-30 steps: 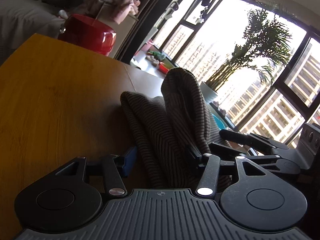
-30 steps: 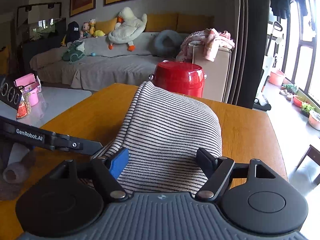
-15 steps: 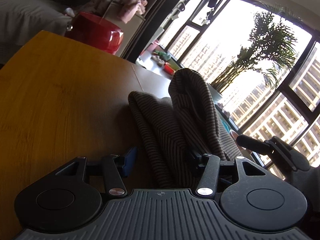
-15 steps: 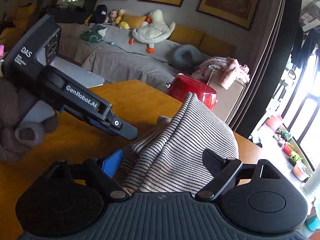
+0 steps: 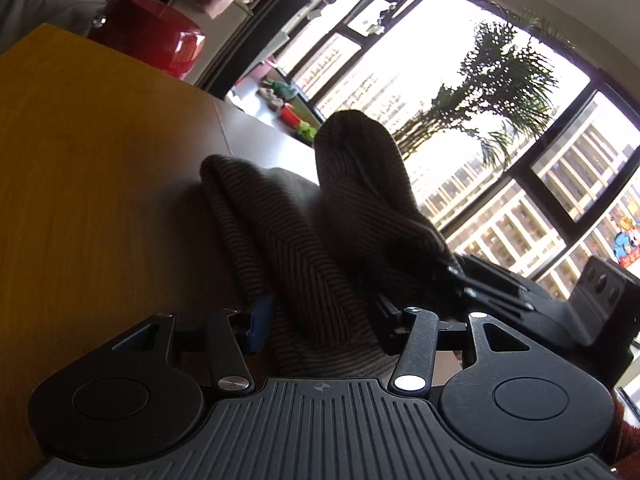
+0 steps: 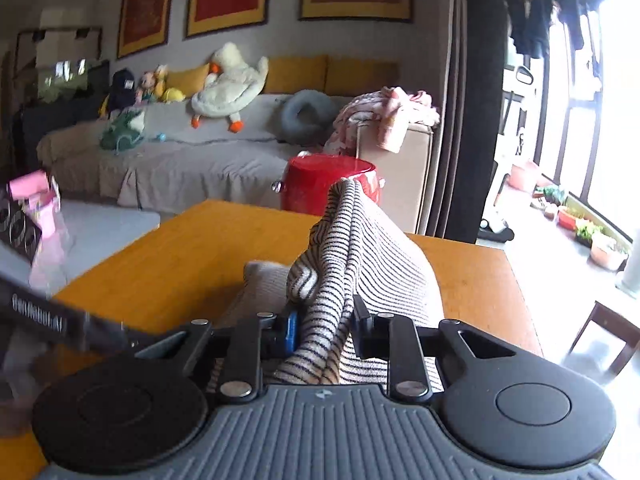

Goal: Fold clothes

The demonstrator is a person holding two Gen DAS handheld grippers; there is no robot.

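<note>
A black-and-white striped garment (image 5: 304, 240) lies bunched on the wooden table (image 5: 80, 160). One fold of it stands up in a peak. My left gripper (image 5: 324, 320) is shut on a thick bundle of it, with cloth filling the gap between the blue pad and the black finger. In the right wrist view the same garment (image 6: 372, 256) rises as a narrow ridge. My right gripper (image 6: 326, 320) is closing, and its jaws pinch that fold. The right gripper (image 5: 500, 292) also shows at the cloth's right side. The left gripper (image 6: 60, 324) is blurred at the left edge.
A red pot (image 6: 320, 184) stands at the table's far edge (image 6: 240, 208). Behind it are a grey sofa (image 6: 180, 160) with plush toys and a heap of pink laundry (image 6: 392, 116). Large windows and a palm (image 5: 500, 80) are on the right. The table ends at its right edge (image 6: 516, 280).
The right gripper's jaws went from wide apart to pinched on the garment, gathering it into a narrow ridge. It swung away and came back beside the left gripper, which kept its hold.
</note>
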